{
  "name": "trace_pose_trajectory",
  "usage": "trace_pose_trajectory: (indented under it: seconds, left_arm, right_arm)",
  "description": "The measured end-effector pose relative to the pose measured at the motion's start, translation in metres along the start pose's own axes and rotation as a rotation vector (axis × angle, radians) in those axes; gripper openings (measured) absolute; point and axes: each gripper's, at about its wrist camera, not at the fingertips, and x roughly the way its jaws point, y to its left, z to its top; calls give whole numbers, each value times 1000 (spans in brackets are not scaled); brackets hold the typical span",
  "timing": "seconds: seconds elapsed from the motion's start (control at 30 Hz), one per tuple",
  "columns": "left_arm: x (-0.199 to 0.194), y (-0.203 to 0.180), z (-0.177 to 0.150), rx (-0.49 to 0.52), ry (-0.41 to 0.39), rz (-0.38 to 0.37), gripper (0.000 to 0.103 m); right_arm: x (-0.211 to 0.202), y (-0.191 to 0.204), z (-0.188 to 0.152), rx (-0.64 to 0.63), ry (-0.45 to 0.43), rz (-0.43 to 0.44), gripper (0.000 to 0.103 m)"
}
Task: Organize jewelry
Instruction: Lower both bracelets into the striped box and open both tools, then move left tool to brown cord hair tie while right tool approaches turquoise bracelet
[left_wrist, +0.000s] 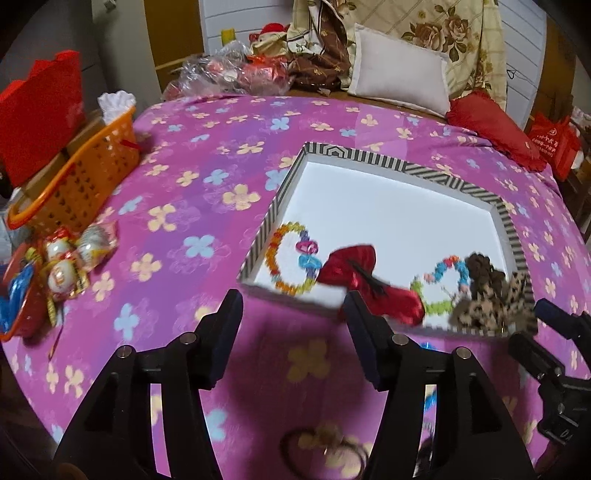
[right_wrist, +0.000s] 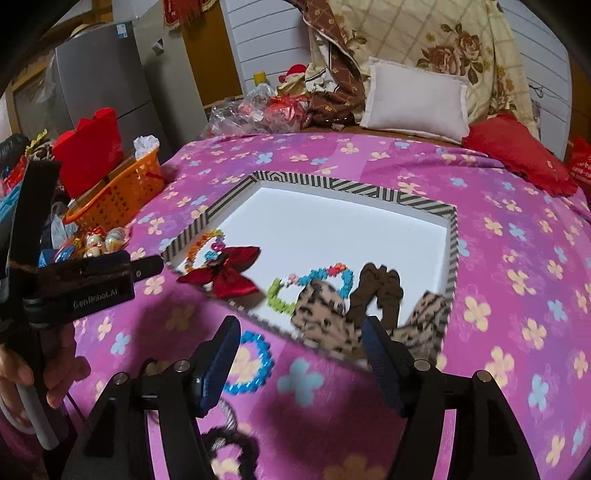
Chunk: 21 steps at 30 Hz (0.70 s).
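Both grippers hover over the bed (left_wrist: 207, 206), jaws spread, nothing between them: left gripper (left_wrist: 291, 325) just short of the near wall of the striped tray (left_wrist: 369, 157), right gripper (right_wrist: 299, 354) over the tray's near right corner. Inside the tray, along the near side: orange bead bracelet (left_wrist: 284, 258), red satin bow (left_wrist: 354, 273) hanging over the rim, green-and-blue bead bracelet (left_wrist: 443, 284), brown scrunchie (right_wrist: 376, 291), leopard-print bow (right_wrist: 325, 310). Still loose on the bedspread: blue bead bracelet (right_wrist: 251, 365) beside the right gripper's left finger, and a dark hair tie (right_wrist: 236, 446) nearer the camera, partly hidden. Judgement: the blue bracelet is light, limp, probably elastic; hard beads likely to slip. Pinch across a single strand of the ring, not the whole loop, pressing slightly into the soft bedding. The hair tie is soft and compressible, so any point on the band should do. Fabric bows are best taken at the centre knot.
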Motion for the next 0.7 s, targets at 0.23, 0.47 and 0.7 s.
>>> trace_pose_trajectory:
  seconds: [0.23,0.47,0.7]
  left_arm:
    - [-26,3,-43,17,-15,33,57]
    - [-43,8,-81,-1,-3,43,58]
    - [-56,5,-107,-3,-5,44,58]
  right_arm:
    - [-23,19,-30,-34,3,-16,66]
    - [-41,29,-60,-36,6,-16,72]
    - [-50,39,-85,-57,16,-19,72]
